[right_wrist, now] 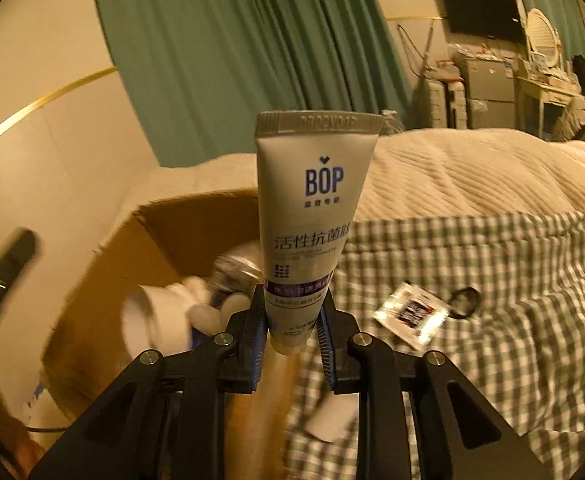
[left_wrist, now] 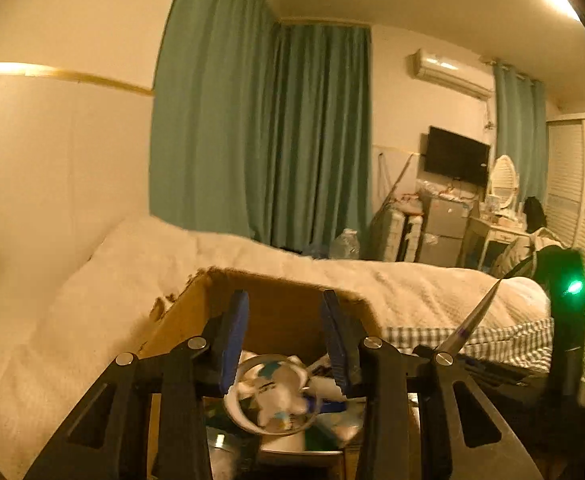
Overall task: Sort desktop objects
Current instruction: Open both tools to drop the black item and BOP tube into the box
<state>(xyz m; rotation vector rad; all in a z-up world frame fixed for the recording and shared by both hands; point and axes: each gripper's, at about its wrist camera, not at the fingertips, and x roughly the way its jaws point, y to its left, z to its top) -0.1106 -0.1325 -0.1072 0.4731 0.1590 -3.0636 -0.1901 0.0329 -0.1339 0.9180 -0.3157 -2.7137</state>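
Blue-padded fingers of the right gripper (right_wrist: 292, 322) clamp the lower end of a white toothpaste tube (right_wrist: 312, 208), which stands upright between them, crimped end up, beside the open cardboard box (right_wrist: 160, 228) on a bed. On the checked sheet (right_wrist: 492, 320) to the right lie a small sachet (right_wrist: 410, 314) and a dark ring-shaped item. Over the same box (left_wrist: 276, 308), the left gripper (left_wrist: 284, 344) hangs with its jaws parted and nothing between them, above white containers (left_wrist: 276, 392) piled inside.
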